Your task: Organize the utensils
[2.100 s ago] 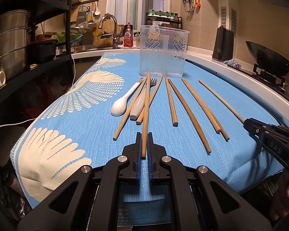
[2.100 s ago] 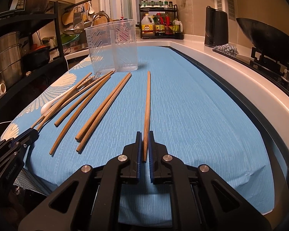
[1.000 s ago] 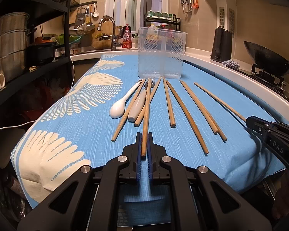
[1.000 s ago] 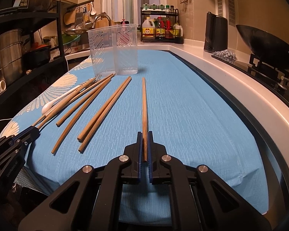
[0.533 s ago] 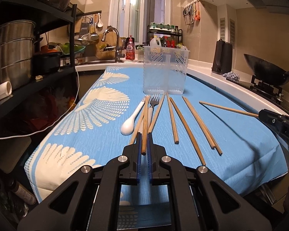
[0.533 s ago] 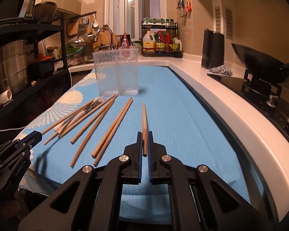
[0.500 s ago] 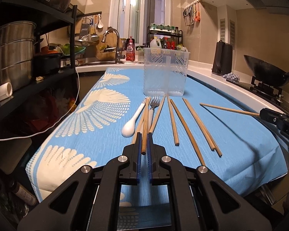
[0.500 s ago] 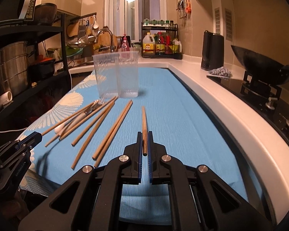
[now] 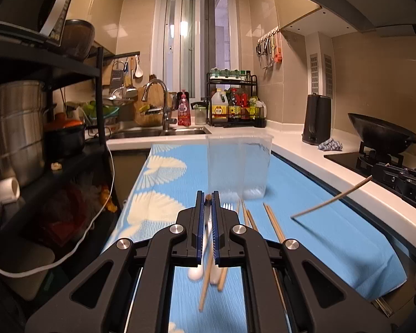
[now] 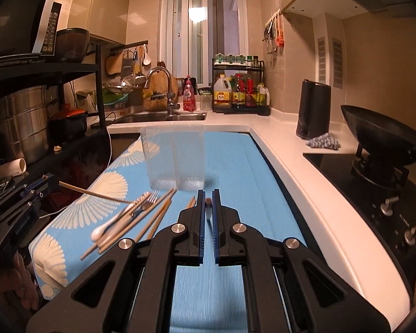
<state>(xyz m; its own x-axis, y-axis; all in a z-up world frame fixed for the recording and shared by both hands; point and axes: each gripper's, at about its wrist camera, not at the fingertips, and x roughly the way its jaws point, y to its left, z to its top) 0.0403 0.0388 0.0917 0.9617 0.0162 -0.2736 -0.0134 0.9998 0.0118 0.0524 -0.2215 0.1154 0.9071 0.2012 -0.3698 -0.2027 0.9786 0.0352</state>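
My left gripper (image 9: 207, 194) is shut on a wooden chopstick (image 9: 208, 198) that I see end-on, held in the air above the blue cloth (image 9: 319, 222). In the same way my right gripper (image 10: 208, 194) is shut on a second chopstick (image 10: 208, 201). Each view shows the other gripper holding its stick out level: the right gripper (image 9: 374, 172) and the left gripper (image 10: 48, 180). A clear plastic container (image 10: 174, 158) stands upright ahead of both. On the cloth lie several chopsticks (image 10: 152, 216), a white spoon (image 10: 102, 231) and a fork (image 10: 149, 202).
A black wok (image 10: 380, 136) sits on the stove at the right, beyond a white counter edge (image 10: 305, 183). A dark shelf rack with steel pots (image 9: 14, 127) and a hanging white cable (image 9: 102, 216) flank the left. The sink and tap (image 9: 163, 111) lie behind the container.
Both grippers have risen with their chopsticks, which have left the cloth and hang in the air. The utensils on the cloth look lower and farther away.
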